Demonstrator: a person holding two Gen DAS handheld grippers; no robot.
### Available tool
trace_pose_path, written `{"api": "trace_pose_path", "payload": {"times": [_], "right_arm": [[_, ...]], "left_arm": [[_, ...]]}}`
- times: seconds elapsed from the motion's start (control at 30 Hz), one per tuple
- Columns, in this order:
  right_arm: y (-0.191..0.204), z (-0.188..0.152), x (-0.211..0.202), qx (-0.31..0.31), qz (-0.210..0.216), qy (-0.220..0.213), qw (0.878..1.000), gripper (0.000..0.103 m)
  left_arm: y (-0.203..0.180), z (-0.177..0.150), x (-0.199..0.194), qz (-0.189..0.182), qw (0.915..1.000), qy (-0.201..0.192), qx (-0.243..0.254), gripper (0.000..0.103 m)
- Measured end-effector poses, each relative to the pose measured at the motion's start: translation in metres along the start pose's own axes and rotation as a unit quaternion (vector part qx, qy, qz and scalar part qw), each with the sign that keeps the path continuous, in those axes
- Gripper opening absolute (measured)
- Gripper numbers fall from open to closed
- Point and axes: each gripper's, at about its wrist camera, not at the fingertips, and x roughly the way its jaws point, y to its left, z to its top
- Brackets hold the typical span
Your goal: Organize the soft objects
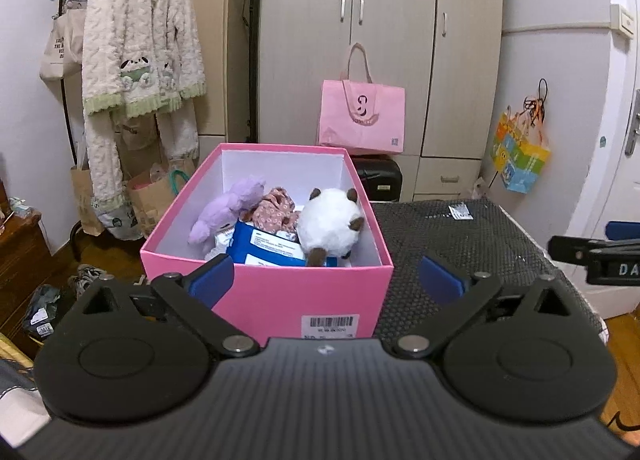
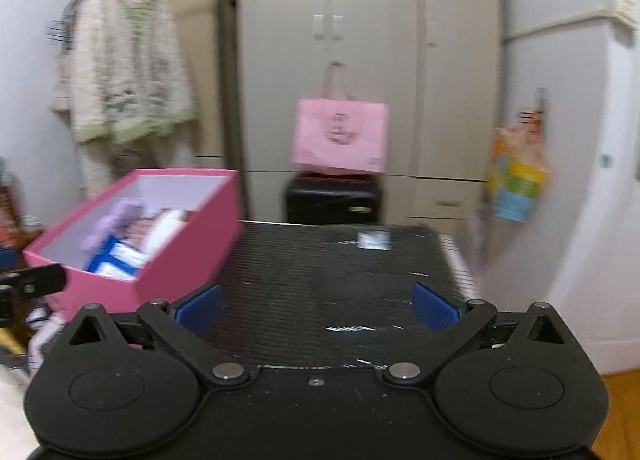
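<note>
Left gripper (image 1: 325, 282) is hovering low in front of the pink box (image 1: 280, 296), its blue-padded fingers (image 1: 212, 278) spread wide and pinching nothing; the box's near wall is showing between them, the left pad overlapping the near rim, though contact cannot be told. The box is sitting on the left part of a black textured tabletop (image 1: 460, 244). Inside it the soft things are lying together: a purple plush (image 1: 230, 212) at the left, a white plush with brown ears and paws (image 1: 332, 222) at the right, a pink floral cloth (image 1: 276, 208) between them toward the back, and blue-and-white packets (image 1: 266, 246) underneath toward the front. Right gripper (image 2: 318, 308) is hanging over bare tabletop (image 2: 320, 260) to the right of the box (image 2: 188, 252), its fingers (image 2: 434, 306) likewise spread and empty; this view is blurred. A pink tote bag (image 1: 362, 118) is hanging on the wardrobe (image 1: 384, 20) behind, and a fleece robe (image 1: 140, 40) is hanging on a rack at the left.
</note>
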Motion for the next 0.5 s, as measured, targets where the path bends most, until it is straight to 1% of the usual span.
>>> {"api": "trace_pose_path", "payload": {"times": [0.1,0.2,0.33,0.4,0.47,0.5], "right_arm": [[-0.010,-0.005,-0.011,0.014,0.007,-0.007,1.000,0.103],[-0.011,-0.008,-0.022,0.015,-0.009,-0.024,1.000,0.103],[-0.006,-0.010,-0.033,0.012,-0.006,-0.034,0.999,0.103],[-0.001,-0.012,-0.036,0.005,-0.005,-0.037,0.999,0.103],[0.004,-0.015,-0.040,-0.003,-0.004,-0.041,0.999,0.103],[0.005,-0.017,-0.042,-0.006,-0.002,-0.041,0.999,0.103]], "left_arm": [[-0.008,-0.001,-0.002,0.004,1.0000,-0.006,0.007,0.101],[-0.013,-0.004,-0.007,0.011,0.9998,-0.014,0.010,0.101],[-0.015,-0.011,-0.012,0.023,0.9995,-0.017,0.012,0.101],[-0.016,-0.014,-0.014,0.023,0.9994,-0.019,0.016,0.101],[-0.017,-0.014,-0.017,0.022,0.9991,-0.027,0.023,0.101],[-0.017,-0.015,-0.018,0.024,0.9991,-0.031,0.018,0.101]]}}
